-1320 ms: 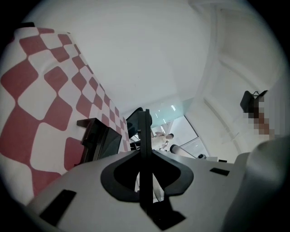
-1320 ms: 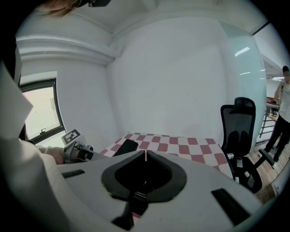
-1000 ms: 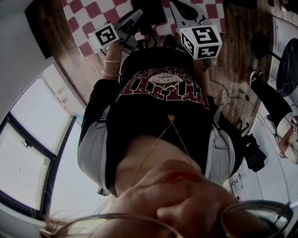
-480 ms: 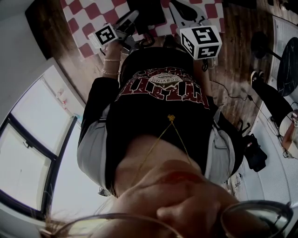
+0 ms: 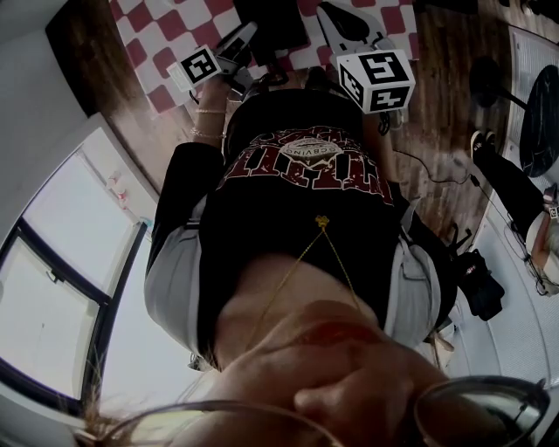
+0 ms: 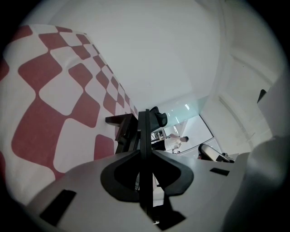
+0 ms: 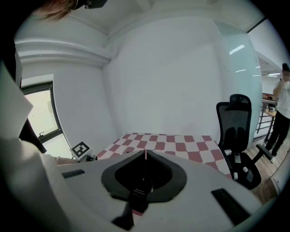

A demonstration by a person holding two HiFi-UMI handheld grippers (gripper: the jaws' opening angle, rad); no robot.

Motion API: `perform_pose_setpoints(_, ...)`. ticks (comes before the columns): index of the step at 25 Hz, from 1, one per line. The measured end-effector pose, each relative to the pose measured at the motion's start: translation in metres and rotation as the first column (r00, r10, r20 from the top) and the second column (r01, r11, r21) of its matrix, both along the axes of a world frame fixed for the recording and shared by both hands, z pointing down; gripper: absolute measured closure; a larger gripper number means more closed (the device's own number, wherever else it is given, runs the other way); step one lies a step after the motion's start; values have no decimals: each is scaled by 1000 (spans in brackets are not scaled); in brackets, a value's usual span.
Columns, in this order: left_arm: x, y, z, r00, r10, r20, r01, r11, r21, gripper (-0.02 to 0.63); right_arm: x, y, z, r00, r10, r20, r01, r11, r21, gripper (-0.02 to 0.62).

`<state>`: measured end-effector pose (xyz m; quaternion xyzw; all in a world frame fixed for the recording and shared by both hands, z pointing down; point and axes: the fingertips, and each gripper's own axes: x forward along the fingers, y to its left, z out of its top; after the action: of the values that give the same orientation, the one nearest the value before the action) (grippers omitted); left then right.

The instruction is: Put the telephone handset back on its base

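Head view, from the left. A window [image 5: 52,288] sits at lower left and wood floor [image 5: 92,61] at upper left. The worktop runs along the top edge under a red-and-white checked cloth [image 5: 166,30]. One marker cube [image 5: 203,65] sits upper left of centre, over the cloth's lower edge. My own black T-shirt [image 5: 297,227] and necklace [image 5: 321,223] fill the centre. A second cube [image 5: 376,79] sits upper right of centre. A black bag [image 5: 479,288] lies on the floor at right, and my glasses [image 5: 476,410] show at lower right.

Handset and base: I cannot make them out in any view. A dark shape [image 5: 271,17] against the cloth at the top edge, between the cubes, is too cut off to name.

Left gripper view. The cloth fills the left half, tipped steeply. My left claw [image 6: 144,136] is at centre, its jaws pressed flat together into one thin black blade with nothing between them. Just past the tips there is a dark slab [image 6: 120,120], which I cannot identify. To its right stands a black chair [image 6: 157,117], with a person [image 6: 174,141] far off beyond it.

Right gripper view. The window is at left, and the left claw's cube [image 7: 80,148] is at lower left beside the cloth. My right claw [image 7: 145,158] is at centre, jaws closed to a hairline and empty. The cloth lies beyond its tips. A chair [image 7: 238,131] stands to the right, and another person [image 7: 283,104] is at the right edge.
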<state>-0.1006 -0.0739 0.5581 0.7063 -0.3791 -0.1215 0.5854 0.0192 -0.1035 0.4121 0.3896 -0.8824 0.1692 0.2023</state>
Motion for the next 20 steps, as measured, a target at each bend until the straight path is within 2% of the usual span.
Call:
perform_pose_setpoints(6, 0, -1, 11, 1000, -6, 0, 6, 1000, -23, 525, 5, -1, 1, 1000, 14, -7, -14, 1000, 0, 566)
perform_pose_setpoints(20, 5, -8, 23, 1000, 17, -11, -17, 1000, -24, 525, 15, -2, 4, 999, 46, -19, -46, 999, -6, 566)
